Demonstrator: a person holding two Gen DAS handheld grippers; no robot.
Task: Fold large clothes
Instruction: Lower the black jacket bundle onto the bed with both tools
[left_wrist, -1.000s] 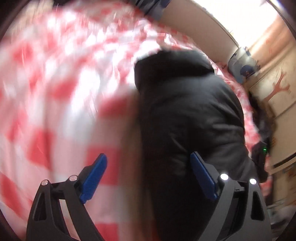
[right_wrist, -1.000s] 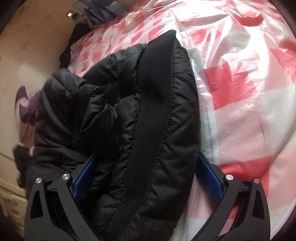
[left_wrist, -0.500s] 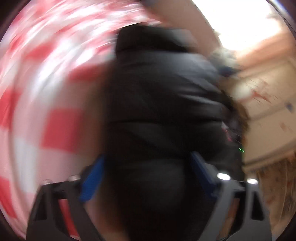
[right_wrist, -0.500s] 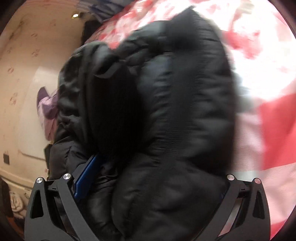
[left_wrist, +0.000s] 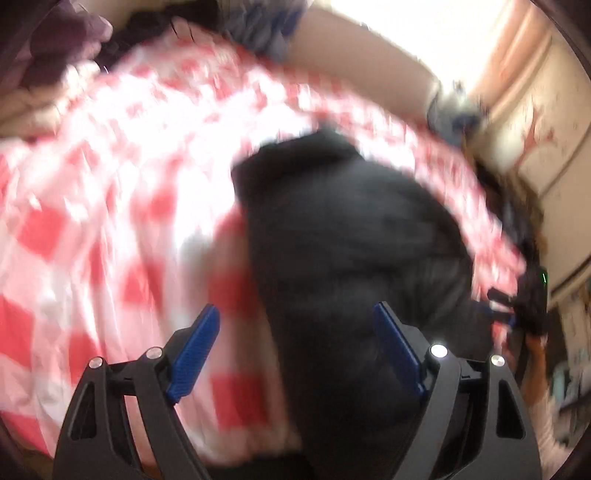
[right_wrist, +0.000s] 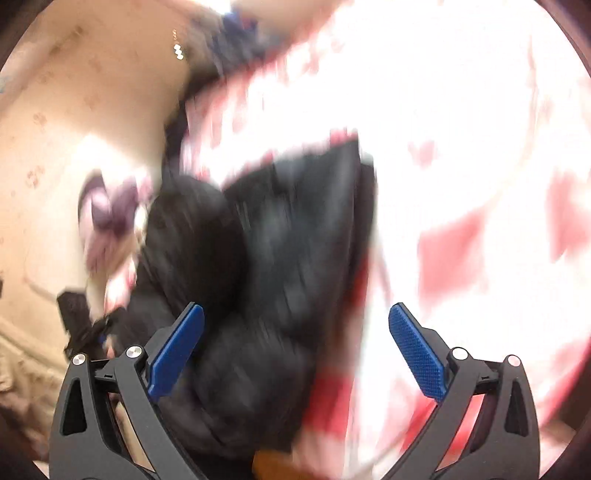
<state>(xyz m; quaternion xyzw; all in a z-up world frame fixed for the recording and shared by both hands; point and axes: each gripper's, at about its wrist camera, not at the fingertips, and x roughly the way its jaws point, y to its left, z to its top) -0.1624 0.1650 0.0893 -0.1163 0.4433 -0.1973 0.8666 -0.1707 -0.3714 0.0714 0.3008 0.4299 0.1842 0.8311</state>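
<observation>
Left wrist view shows the left hand-held gripper (left_wrist: 295, 354) released and lifted clear; the right hand-held gripper (right_wrist: 295, 350) has let go too. Between them, the black jacket (left_wrist: 351, 240) lies bundled on the checked bed cover (left_wrist: 110, 184), apparently folded.

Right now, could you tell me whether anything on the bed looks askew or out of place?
The black puffer jacket sits in a lumpy bundle on the red-and-white checked cover rather than a flat fold. Other clothes are heaped at the far edge. Both frames are blurred, so I cannot judge finer detail.
</observation>
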